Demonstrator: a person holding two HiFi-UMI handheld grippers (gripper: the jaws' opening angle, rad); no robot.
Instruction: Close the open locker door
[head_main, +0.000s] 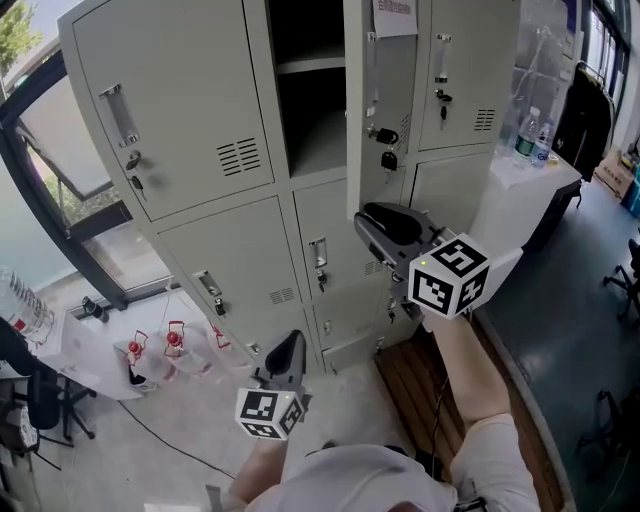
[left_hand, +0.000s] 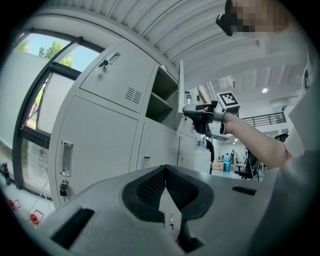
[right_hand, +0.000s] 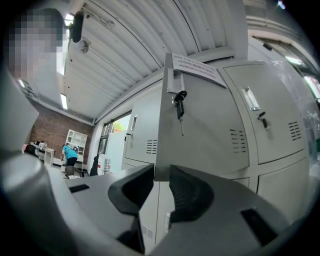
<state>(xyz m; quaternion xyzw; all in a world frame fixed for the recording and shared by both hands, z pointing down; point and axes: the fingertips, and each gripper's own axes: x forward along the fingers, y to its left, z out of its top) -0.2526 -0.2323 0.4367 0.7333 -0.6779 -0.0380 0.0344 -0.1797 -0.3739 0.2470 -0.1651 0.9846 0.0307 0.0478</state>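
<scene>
The open grey metal locker door (head_main: 353, 110) stands edge-on, swung well out from the upper middle compartment of the grey locker bank (head_main: 190, 120). The right gripper (right_hand: 161, 182) is clamped on its lower corner. Only the right gripper view shows the pads on either side of the sheet, and the door's outer face with a dark key (right_hand: 179, 102) in the lock and a white paper notice (right_hand: 197, 70), its print too small to read. The head view alone shows the shelf (head_main: 310, 65) inside. The left gripper (head_main: 287, 352) hangs lower, apart from the lockers, jaws closed on nothing. Clear water bottles (head_main: 528, 135) stand on a white counter (head_main: 520, 185) at the right.
</scene>
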